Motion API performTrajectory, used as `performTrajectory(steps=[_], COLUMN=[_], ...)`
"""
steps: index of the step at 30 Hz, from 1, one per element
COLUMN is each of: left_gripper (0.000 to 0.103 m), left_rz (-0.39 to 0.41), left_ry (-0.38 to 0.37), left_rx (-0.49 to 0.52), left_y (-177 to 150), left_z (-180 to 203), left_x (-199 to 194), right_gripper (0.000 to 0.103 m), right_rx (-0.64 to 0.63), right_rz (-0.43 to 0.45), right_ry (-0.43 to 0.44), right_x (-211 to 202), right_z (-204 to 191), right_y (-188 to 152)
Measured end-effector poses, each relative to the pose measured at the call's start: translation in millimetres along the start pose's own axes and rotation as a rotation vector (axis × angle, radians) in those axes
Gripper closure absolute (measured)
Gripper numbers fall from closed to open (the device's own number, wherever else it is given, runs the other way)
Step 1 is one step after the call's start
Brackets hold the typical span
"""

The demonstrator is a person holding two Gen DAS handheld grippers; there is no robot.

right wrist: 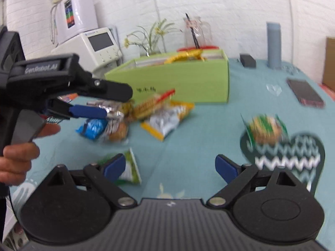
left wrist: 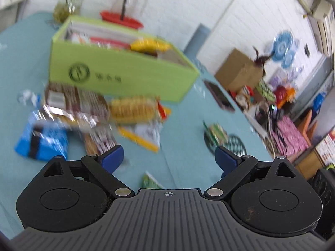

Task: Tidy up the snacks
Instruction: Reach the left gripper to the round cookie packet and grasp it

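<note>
Both claws are held released above the teal tabletop (left wrist: 184, 156). Left claw (left wrist: 169, 160): snack pile (left wrist: 94, 113) is seen ahead-left, before the green box (left wrist: 125, 71). Right claw (right wrist: 170, 167): green-white packet (right wrist: 130, 167) lies beside its left fingertip (right wrist: 115, 166).

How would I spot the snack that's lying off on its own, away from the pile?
Start at the big green box on the teal tablecloth, then look right of the snack pile in front of it. One green-and-white packet showing a round golden biscuit lies partly on a dark zigzag mat; no other snack touches that mat.
</note>
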State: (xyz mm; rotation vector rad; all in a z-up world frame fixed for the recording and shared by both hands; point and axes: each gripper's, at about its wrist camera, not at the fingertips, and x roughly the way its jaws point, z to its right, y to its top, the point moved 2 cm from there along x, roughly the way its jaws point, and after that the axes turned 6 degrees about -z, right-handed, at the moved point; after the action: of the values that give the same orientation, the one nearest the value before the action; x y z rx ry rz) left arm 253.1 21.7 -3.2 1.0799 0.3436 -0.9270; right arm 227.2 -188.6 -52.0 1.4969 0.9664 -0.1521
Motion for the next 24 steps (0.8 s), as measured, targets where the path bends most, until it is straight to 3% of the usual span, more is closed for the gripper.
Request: performTrajectory(steps=[5,9,14,16,18,21,23,24], left_gripper=[0.021,0.021,0.022,0.021,0.022,0.033,0.055,0.054], left_rz=[-0.068,-0.113,-0.132,-0.172,-0.246,-0.345,-0.403,-0.390], left_ry=[-0.030,-0.021,-0.113,-0.154,-0.135,-0.103,-0.104,-0.115], left_rx=[0.049,0.096,0.174,0.210,0.211,0.272,0.299,0.303], left_y=[-8.2,-1.5,62.1,86.4,103.0,109.3,104.2,100.4], left_z=[28.0,50.2,87.4,102.7,112.7,121.2,120.9,119.2], left_x=[20.6,43.9,89.8,117.8,150.1,192.4,208.5,208.2], right_gripper=[0.011,0.011,0.011,0.011,0.011,0.011,0.011,0.011], right_rx=[0.036,0.051,-0.039,-0.033,-0.020,-0.038,-0.043,-0.048], right_rz=[0.001,0.012,-0.031,-0.052,-0.089,-0.113,-0.130,-0.135], right_ry=[-0.099,-0.116,-0.110,-0.056,-0.022,-0.015,-0.012,-0.014], right_x=[-9.0,-13.3,-0.5,10.9,22.6,31.8,37.0,39.5], right_z=[20.5,50.2,75.0,82.7,90.2,99.8,104.9,106.4], right_y=[-12.5,-6.9,20.5,29.9,36.6,45.9,52.8,55.7])
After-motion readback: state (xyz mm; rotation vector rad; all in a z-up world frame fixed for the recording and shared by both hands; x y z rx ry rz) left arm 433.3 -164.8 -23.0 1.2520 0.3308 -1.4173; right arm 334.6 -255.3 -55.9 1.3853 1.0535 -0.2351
